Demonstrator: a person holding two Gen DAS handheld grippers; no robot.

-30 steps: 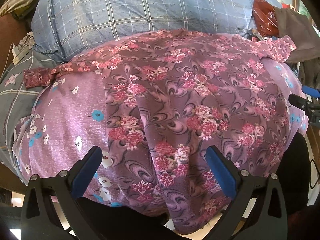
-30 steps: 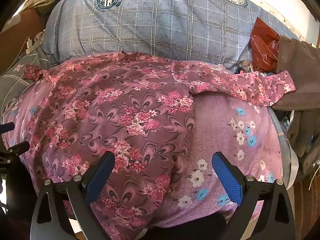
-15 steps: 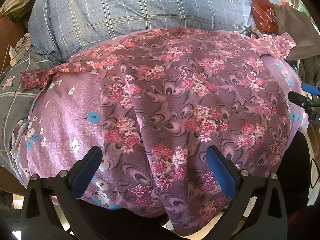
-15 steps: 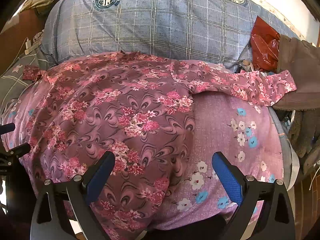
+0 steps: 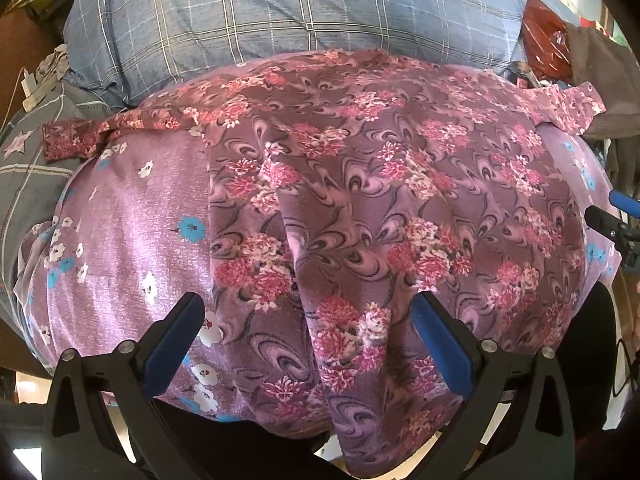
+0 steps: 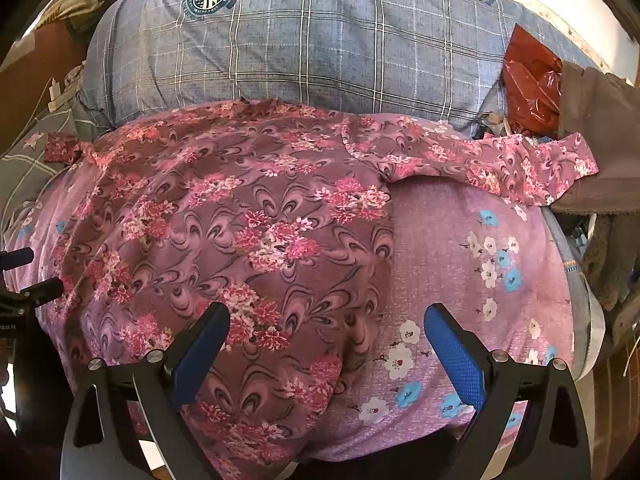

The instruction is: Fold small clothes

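A small maroon garment with pink flowers (image 5: 380, 200) lies spread flat on a pink floral cloth (image 5: 132, 240), sleeves out to both sides. It also shows in the right wrist view (image 6: 240, 232), over the pink cloth (image 6: 460, 248). My left gripper (image 5: 308, 312) is open and empty, just above the garment's near hem, left of its middle. My right gripper (image 6: 326, 320) is open and empty above the garment's near right edge. Each gripper shows at the edge of the other's view: the right one (image 5: 616, 216), the left one (image 6: 24, 280).
A blue checked pillow (image 6: 320, 52) lies behind the garment. A red plastic bag (image 6: 528, 76) and brown cloth (image 6: 600, 136) lie at the back right. A grey checked cloth (image 5: 28, 168) lies on the left. The near edge of the surface drops to dark floor.
Both grippers have drifted slightly; the left view has shifted a little to the left and closer over the garment. Both stay open. The garment has not moved.
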